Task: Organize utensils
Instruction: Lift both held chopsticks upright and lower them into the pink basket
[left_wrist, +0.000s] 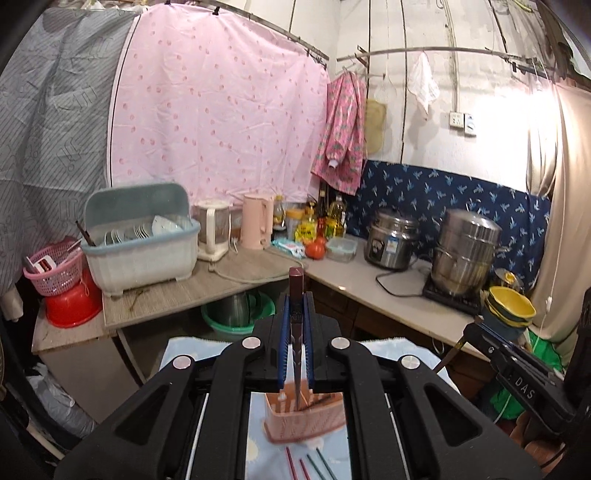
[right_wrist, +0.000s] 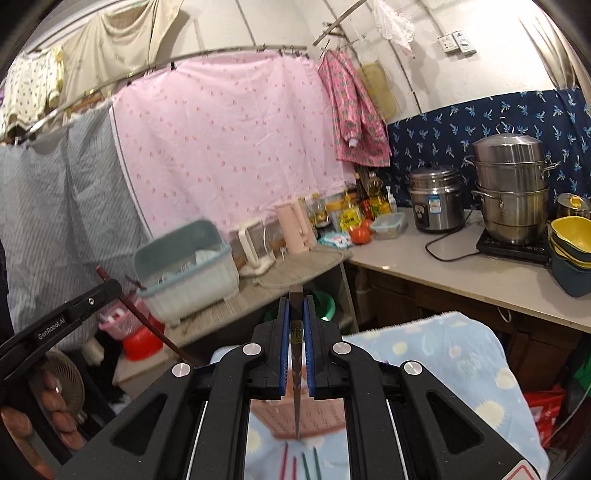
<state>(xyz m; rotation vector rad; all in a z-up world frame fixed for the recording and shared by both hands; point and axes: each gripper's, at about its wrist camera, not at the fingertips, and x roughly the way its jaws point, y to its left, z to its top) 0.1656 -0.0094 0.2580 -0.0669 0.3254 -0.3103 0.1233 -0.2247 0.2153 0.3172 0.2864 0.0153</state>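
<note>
Above the blue cloth, my left gripper and right gripper each clamp one dark chopstick upright over the near pink holder. A thin, slick stick could pivot and miss its compartment.

White wall, pink curtain (clipped up), pale counter.

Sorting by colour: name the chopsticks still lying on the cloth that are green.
The two rightmost loose chopsticks are green; the two left of them are red.
</note>
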